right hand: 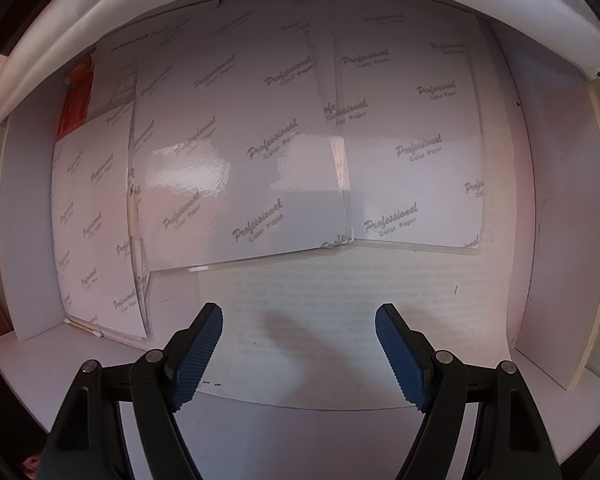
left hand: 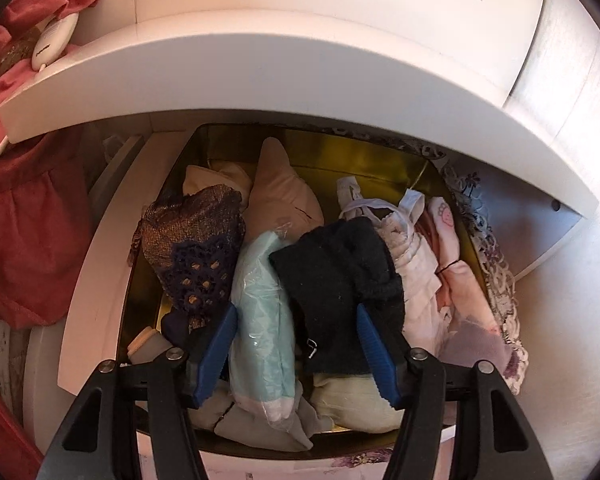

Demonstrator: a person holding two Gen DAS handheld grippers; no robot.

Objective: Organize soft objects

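Observation:
In the left wrist view a gold-lined box (left hand: 364, 160) sits in a white compartment, packed with soft items. A black sock (left hand: 336, 280) lies on top at the middle. Left of it lies a light-blue item in clear wrap (left hand: 260, 320), then a dark lace and gold-mesh cloth (left hand: 192, 240). A beige cloth (left hand: 280, 192) lies behind, and pink-white garments (left hand: 440, 264) fill the right side. My left gripper (left hand: 296, 311) stands open just above the pile, its fingers on either side of the sock and the blue item without pressing them. My right gripper (right hand: 299, 312) hangs open and empty, pointing down over papers.
A white shelf (left hand: 260, 64) overhangs the box. Red cloth (left hand: 28, 220) and a white device (left hand: 54, 38) are at the left, and a lace cloth (left hand: 496, 272) lies beside the box. Below my right gripper, glossy paper sheets (right hand: 240, 160) and a printed sheet (right hand: 360, 300) lie in a white drawer (right hand: 552, 220).

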